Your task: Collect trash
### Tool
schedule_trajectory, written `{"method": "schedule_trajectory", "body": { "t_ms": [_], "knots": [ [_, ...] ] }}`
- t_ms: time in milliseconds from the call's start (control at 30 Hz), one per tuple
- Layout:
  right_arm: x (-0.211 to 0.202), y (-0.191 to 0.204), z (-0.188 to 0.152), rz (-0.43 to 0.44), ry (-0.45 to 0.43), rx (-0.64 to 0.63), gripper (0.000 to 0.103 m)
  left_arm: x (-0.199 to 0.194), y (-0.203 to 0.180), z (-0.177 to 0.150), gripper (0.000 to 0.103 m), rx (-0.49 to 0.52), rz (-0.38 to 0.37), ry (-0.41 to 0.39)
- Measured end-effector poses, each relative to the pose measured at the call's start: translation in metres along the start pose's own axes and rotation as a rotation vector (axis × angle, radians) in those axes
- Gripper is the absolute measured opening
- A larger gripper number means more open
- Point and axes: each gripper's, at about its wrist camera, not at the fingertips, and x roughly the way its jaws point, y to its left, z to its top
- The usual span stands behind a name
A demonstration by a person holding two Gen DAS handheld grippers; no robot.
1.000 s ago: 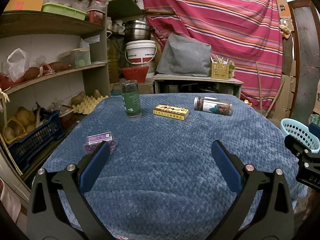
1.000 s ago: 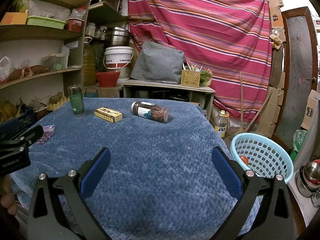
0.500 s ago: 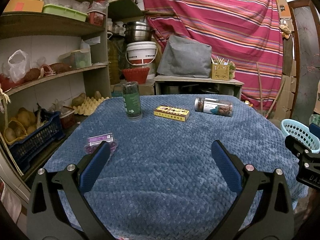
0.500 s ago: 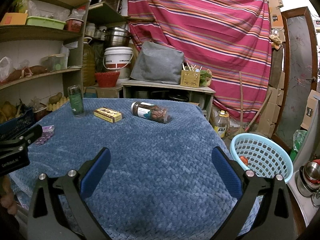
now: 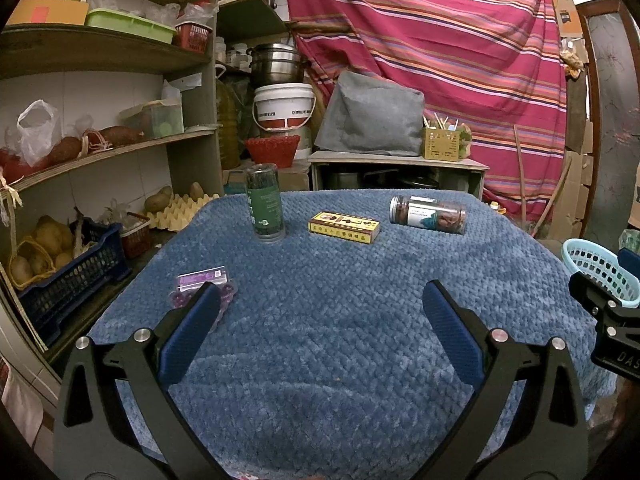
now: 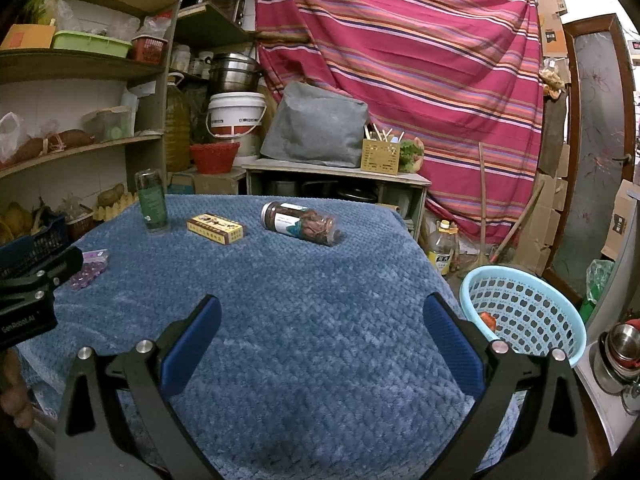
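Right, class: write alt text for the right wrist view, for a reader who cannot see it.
Open right tongs hover empty over a blue-covered table holding an upright green bottle, a yellow box, a jar lying on its side and a purple packet. A light-blue basket sits low at the right; the left tongs show at the left edge.

We are looking at a cluttered storeroom where a red striped cloth is hanging across the upper right of the frame. Curved wooden shelves are filling the left side, carrying boxes, bags and potatoes. A low cabinet is standing at centre, with a grey cover sitting on it. Daylight is coming in at the top right beside a wooden door frame.
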Motion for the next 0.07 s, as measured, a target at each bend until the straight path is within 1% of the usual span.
{"method": "schedule_trajectory", "body": {
  "t_ms": [67],
  "knots": [
    [0.0007,-0.0014,-0.0012,0.000,0.002,0.003,0.099,0.0000,-0.0001,0.0002,0.098,0.000,0.001,-0.001]
  ]
}}
